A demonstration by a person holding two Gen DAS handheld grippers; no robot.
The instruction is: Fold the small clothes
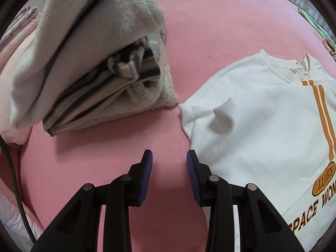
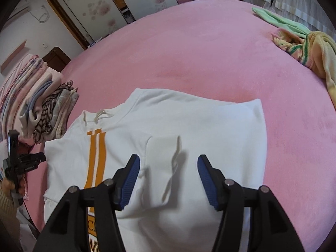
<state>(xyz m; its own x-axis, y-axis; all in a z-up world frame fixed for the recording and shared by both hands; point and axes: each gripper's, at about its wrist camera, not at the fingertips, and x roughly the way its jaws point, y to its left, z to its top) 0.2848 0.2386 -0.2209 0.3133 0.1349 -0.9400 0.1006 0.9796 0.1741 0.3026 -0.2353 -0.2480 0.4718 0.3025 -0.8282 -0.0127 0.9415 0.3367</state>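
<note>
Two grippers hang over a pink bed (image 2: 210,48), both with jaws apart and nothing between them. The white sweatshirt (image 2: 189,121) lies face up near the bed's near edge, collar toward the far side, orange stripes running down its chest. One sleeve looks already folded in across the body, its cuff lying just ahead of the right gripper (image 2: 168,180). The left gripper (image 1: 169,174) hovers over bare pink cover just beside the shirt's other side, near its shoulder and sleeve.

The step in hand seems to be bringing that second side over. To do it well, the left fingers should pinch the outer edge of the cloth, taking both layers, lift only slightly, and carry it across so the fold line runs parallel to the stripes. The right gripper can press the first sleeve flat so it does not drag.

A stack of folded clothes (image 1: 88,67) sits at the left edge, close by; unfolded garments (image 2: 310,48) wait near the far right edge.
</note>
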